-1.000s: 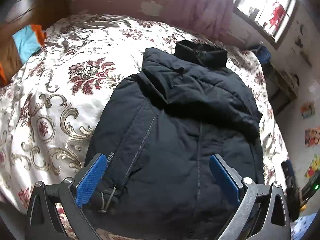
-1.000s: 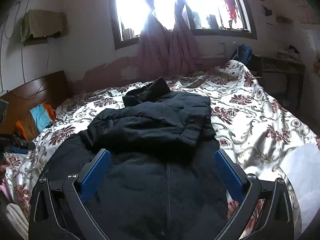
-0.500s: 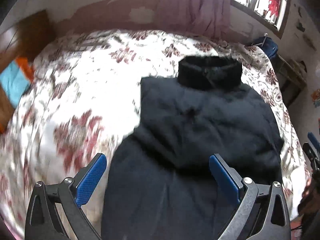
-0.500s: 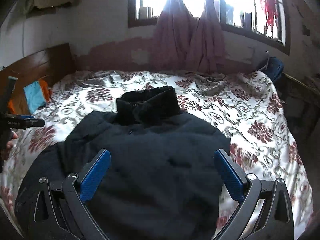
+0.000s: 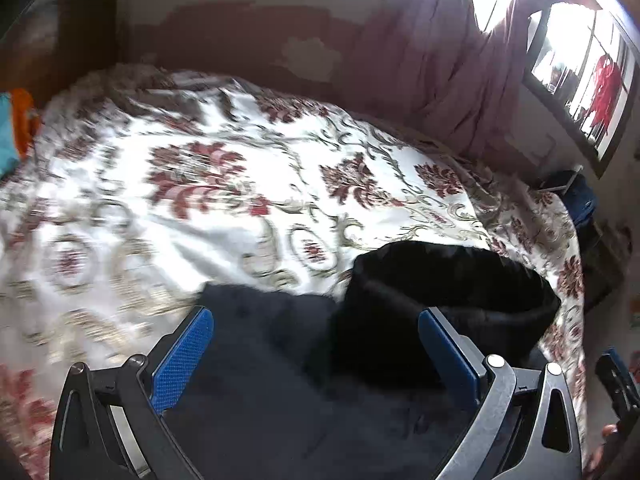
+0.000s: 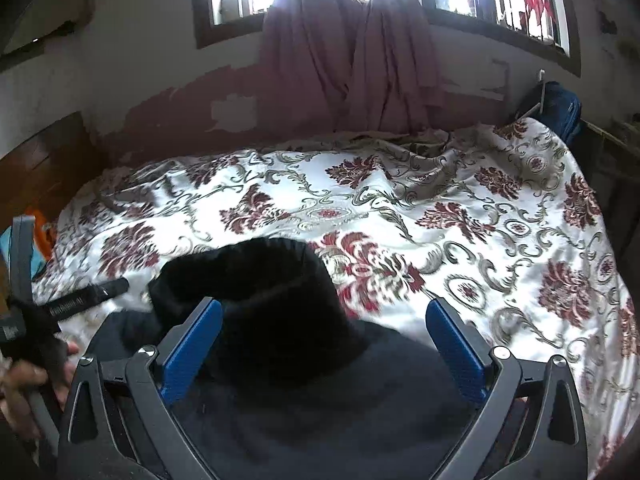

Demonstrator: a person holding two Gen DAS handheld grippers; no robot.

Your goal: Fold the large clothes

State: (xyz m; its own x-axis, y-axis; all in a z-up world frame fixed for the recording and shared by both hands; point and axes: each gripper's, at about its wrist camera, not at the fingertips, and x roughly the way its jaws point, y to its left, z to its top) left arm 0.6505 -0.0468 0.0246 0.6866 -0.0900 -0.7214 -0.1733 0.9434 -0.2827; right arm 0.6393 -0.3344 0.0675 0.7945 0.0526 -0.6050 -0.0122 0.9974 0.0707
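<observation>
While spread flat on the floral quilt [image 6: 460, 208], one dark padded jacket [image 5: 280, 400], its plush black collar [image 6: 260, 280] standing in a ring. Two grippers, left [image 5: 316, 356] and right [image 6: 324, 344], each with ribbed blue pads [image 5: 182, 358] held wide apart above the fabric, pinching nothing. Only in the right view: a hand [image 6: 28, 380] on the other tool.

both grippers moved up the jacket [image 5: 280, 392], now over its collar [image 6: 260, 280]
</observation>
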